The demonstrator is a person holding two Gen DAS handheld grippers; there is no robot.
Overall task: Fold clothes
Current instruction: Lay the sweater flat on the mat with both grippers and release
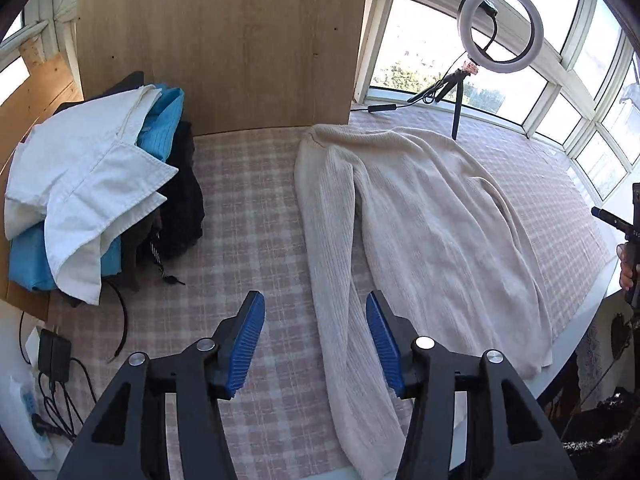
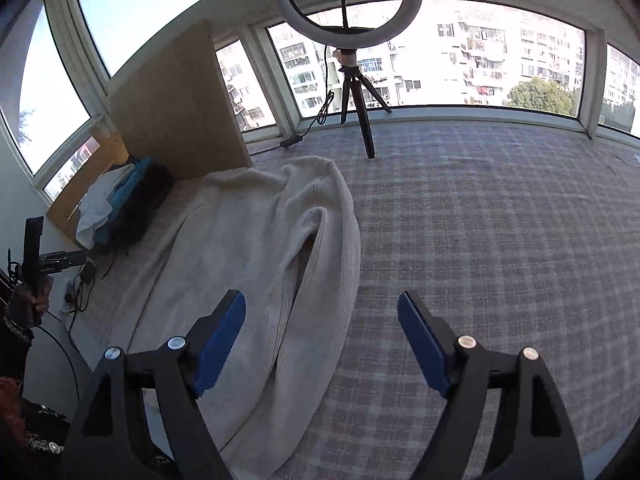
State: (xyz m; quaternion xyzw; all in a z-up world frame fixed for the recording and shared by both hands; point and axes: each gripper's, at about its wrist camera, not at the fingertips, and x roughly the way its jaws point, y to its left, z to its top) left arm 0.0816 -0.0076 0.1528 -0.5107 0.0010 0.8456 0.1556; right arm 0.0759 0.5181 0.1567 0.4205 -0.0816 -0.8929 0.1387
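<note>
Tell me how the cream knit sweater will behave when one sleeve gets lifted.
The cream sweater is likely floppy: it lies rumpled on the checked cloth, so a lifted sleeve would probably sag and drag the body along. Its thick ribbed knit suggests some weight and stretch. The ribbing should grip well in the open left tongs.

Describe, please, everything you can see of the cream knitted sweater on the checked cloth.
The cream ribbed-knit sweater lies spread flat on the pink-and-white checked tablecloth, unfolded, with soft wrinkles. One long sleeve runs alongside the body toward the table's near edge, reaching between the open left tongs. The other sleeve lies beside the open right tongs. Neither tongs grips it. Its far end lies near the upright wooden board.
</note>
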